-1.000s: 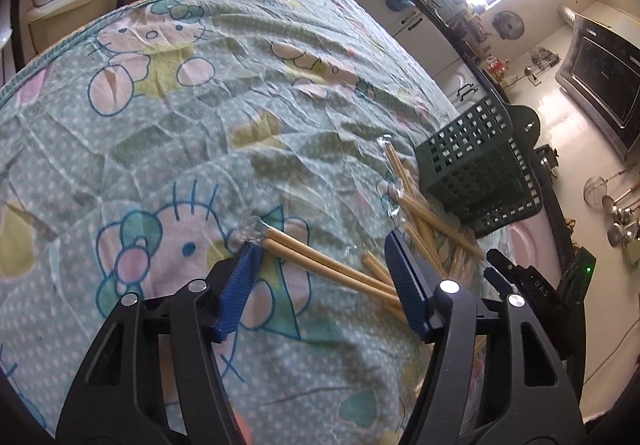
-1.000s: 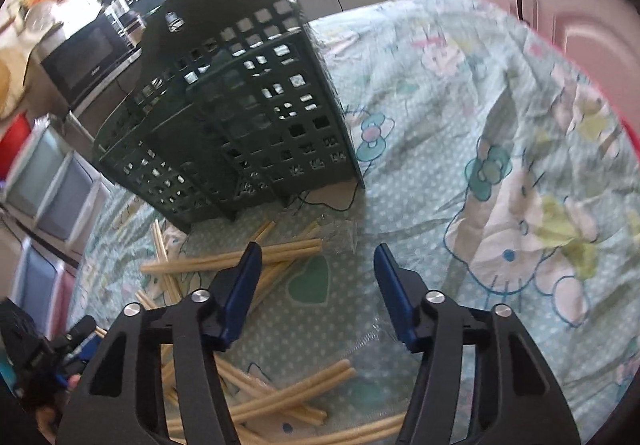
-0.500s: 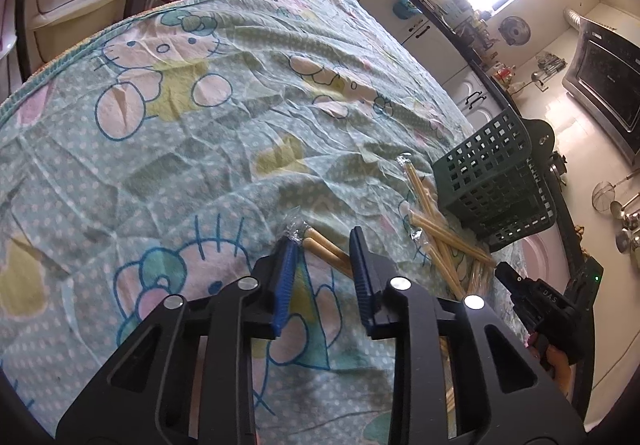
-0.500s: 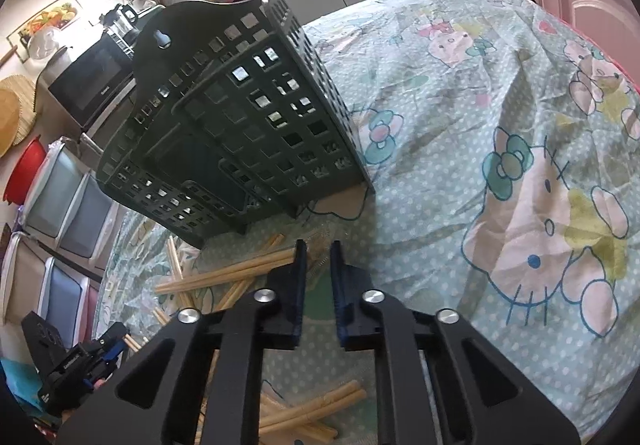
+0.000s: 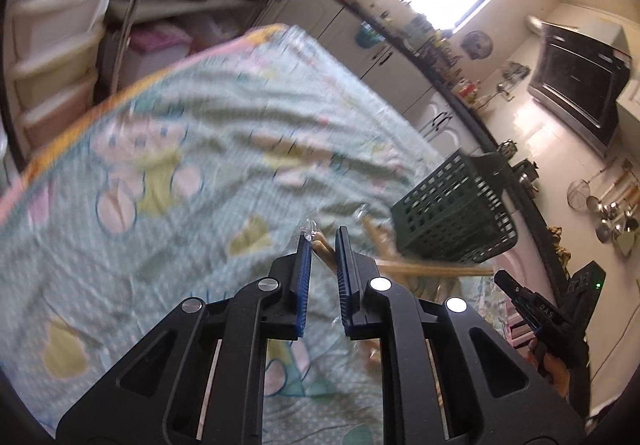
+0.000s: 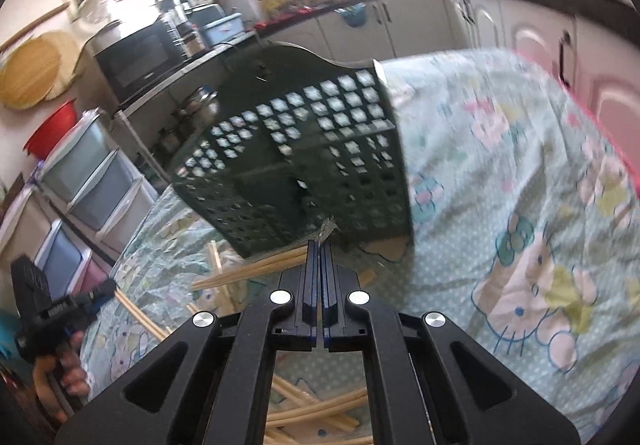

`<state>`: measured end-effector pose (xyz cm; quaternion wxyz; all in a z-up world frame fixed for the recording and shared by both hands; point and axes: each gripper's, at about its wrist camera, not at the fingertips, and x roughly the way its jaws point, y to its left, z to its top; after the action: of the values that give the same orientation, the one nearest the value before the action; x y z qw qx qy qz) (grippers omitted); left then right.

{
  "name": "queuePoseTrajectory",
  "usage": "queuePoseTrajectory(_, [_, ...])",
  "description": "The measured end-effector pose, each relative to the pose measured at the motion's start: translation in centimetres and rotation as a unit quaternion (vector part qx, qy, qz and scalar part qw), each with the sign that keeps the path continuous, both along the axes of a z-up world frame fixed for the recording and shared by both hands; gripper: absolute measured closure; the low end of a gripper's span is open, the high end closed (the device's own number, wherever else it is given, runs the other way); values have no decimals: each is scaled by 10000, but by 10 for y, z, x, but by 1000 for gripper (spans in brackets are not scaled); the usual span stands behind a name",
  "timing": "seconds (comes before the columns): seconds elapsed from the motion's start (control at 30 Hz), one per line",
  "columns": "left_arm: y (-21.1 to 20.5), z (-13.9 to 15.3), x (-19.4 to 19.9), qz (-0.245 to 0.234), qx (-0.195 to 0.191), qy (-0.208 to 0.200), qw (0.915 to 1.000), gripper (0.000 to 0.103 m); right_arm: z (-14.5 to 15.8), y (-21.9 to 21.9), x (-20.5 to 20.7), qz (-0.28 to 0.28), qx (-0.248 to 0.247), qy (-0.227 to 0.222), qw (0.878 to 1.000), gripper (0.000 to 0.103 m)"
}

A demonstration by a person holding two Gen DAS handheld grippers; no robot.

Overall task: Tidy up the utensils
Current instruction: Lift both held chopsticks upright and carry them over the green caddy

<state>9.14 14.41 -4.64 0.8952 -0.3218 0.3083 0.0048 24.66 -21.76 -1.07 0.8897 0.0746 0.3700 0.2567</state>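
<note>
Chopsticks (image 5: 322, 245), wrapped, pinched between left gripper (image 5: 322, 241) jaws; second wrapped pair (image 6: 256, 269) clamped by its film in right gripper (image 6: 320, 249). Green basket (image 6: 304, 153) just ahead of both claws, seemingly the destination. More pairs scattered below.

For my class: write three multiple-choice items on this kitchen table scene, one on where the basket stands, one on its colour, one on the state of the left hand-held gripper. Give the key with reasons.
1. Where does the basket stand?
A. On the patterned tablecloth
B. On the floor
C. On a shelf

2. What colour is the basket?
A. Red
B. White
C. Dark green

3. What is the left hand-held gripper doing?
A. Wide open, holding nothing
B. Closed on wrapped chopsticks
C. Gripping the basket

Key: 1 A, its base rests on the cloth beside loose chopsticks; 2 C, its grid walls are dark green; 3 B, wooden sticks in clear wrap sit between its blue pads.
</note>
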Motion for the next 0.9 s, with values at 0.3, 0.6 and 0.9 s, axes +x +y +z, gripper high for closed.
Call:
queuePoseTrajectory(0.3, [-20,67,10,-319,685,-748,9943,99,56,32,-29,671,-398,-878,9931,102])
queuePoseTrajectory(0.6, [-58,111,26,-878,955,-1151,9848,100,106,46,-49,991,-535,-1439,9832,102])
queuePoseTrajectory(0.9, [-94,153,48,-1343,1090,-1566,9724,100,147,29,-59,872,-551,-1819,9779,102])
